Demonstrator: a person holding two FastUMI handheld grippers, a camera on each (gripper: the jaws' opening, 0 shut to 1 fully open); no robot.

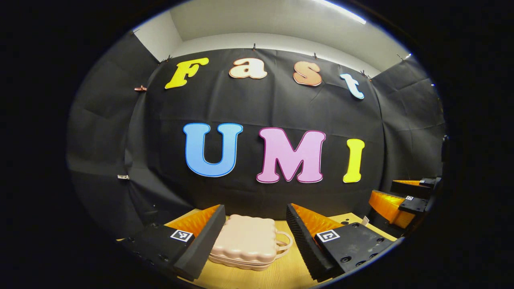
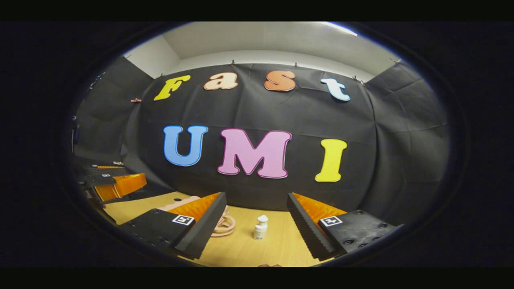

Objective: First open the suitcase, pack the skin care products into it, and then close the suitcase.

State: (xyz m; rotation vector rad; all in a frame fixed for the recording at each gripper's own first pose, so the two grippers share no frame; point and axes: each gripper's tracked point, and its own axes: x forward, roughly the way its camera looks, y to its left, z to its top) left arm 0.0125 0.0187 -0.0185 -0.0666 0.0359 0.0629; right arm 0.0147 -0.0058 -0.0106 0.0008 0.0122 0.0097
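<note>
While shut, suitcase point(image 1: 245, 242) on table point(image 1: 281, 273).

fingers: black wedge pads point(image 1: 200, 241) with ribbed inner faces, orange ribbed backs
bases: black blocks, round screw holes on top
markings: small square black-and-white tag on each base
left gripper point(image 1: 253, 241); right gripper point(image 2: 255, 230): same build

Closed pink suitcase point(image 1: 245, 243), small white bottle point(image 2: 260, 227) upright
</note>
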